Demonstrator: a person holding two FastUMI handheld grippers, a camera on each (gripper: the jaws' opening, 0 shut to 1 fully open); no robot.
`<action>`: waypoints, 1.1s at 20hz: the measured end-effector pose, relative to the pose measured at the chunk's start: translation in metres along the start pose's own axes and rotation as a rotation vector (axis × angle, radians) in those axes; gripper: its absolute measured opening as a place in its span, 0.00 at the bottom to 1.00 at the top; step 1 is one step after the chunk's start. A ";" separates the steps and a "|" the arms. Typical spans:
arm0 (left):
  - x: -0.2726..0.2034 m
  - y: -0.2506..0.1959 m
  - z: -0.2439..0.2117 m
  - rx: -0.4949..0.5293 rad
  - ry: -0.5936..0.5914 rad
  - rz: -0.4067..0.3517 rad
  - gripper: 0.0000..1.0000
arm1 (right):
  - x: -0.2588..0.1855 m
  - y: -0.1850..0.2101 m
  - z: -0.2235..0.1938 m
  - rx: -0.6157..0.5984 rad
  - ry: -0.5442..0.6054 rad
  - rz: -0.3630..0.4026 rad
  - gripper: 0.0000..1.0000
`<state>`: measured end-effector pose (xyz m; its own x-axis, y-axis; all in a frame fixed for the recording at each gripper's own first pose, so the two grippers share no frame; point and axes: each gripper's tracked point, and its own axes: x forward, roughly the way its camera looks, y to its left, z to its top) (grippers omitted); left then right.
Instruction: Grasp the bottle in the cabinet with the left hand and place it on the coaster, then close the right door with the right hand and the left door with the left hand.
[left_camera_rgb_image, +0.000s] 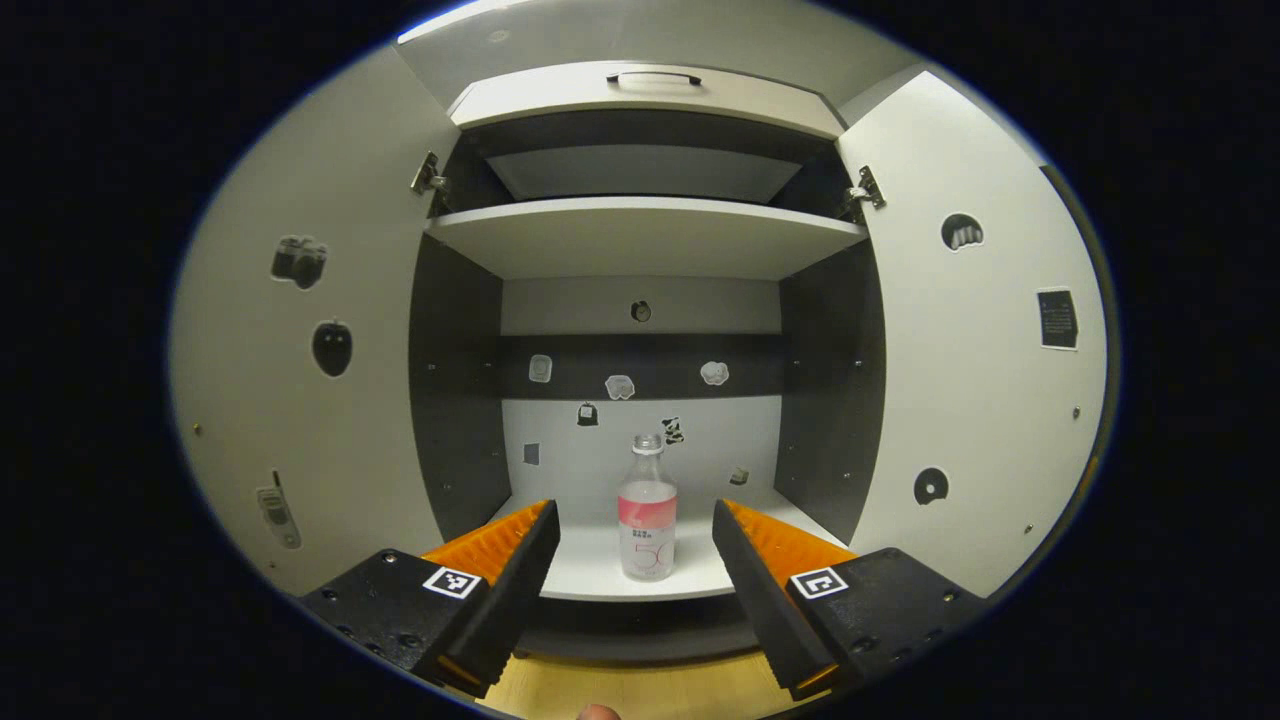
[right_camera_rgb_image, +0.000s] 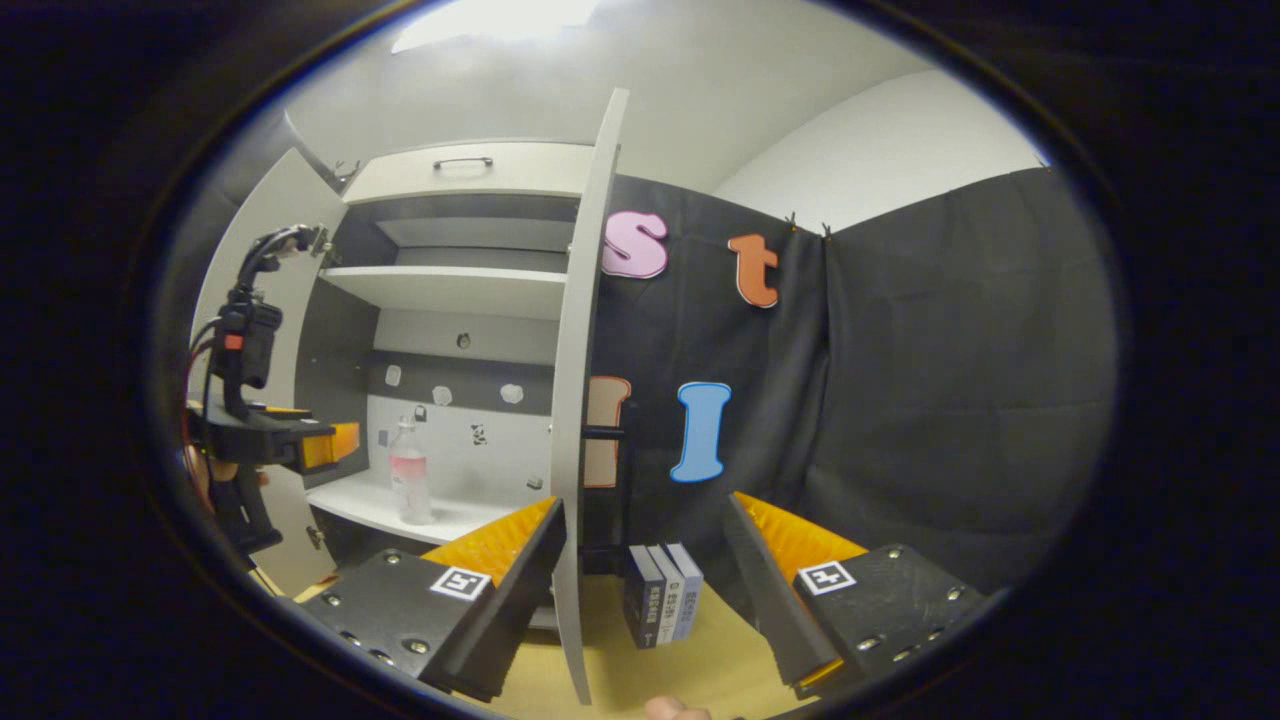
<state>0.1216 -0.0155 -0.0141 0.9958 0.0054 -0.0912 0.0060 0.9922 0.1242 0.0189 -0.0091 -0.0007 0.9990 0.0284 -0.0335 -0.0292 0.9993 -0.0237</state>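
1. The bottle (left_camera_rgb_image: 647, 508) ahead of me is clear, with a pink-and-white label and a pale cap.
2. The cabinet (left_camera_rgb_image: 640, 235) has white shelves and dark grey inner walls.
3. Both its doors, left door (left_camera_rgb_image: 300, 400) and right door (left_camera_rgb_image: 975, 380), are white with small black-and-grey stickers.
4. The tabletop (right_camera_rgb_image: 690, 665) is light yellow wood.
5. The boxes (right_camera_rgb_image: 663, 592) standing on it are dark grey, white and blue.

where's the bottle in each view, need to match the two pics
Left gripper view: the bottle stands low and centre on the cabinet's bottom shelf, seen between the open left gripper.
Right gripper view: the bottle is left of centre on the same shelf, left of the edge-on right door.
Shared landmark: the handle atop the cabinet.
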 end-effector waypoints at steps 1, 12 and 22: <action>0.013 -0.001 0.000 -0.007 0.006 -0.005 0.96 | 0.000 -0.001 0.001 -0.002 -0.002 -0.001 0.96; 0.126 -0.008 -0.023 -0.020 0.089 -0.001 0.96 | -0.015 -0.032 -0.004 -0.033 0.016 -0.108 0.96; 0.154 -0.007 -0.049 -0.082 0.165 -0.009 0.76 | -0.030 -0.053 -0.004 -0.031 0.017 -0.161 0.96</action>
<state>0.2704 -0.0151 -0.0776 0.9672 0.0101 -0.2540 0.0006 0.9991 0.0421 -0.0096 -0.0629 -0.0022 0.9902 -0.1328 -0.0440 0.1300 0.9896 -0.0615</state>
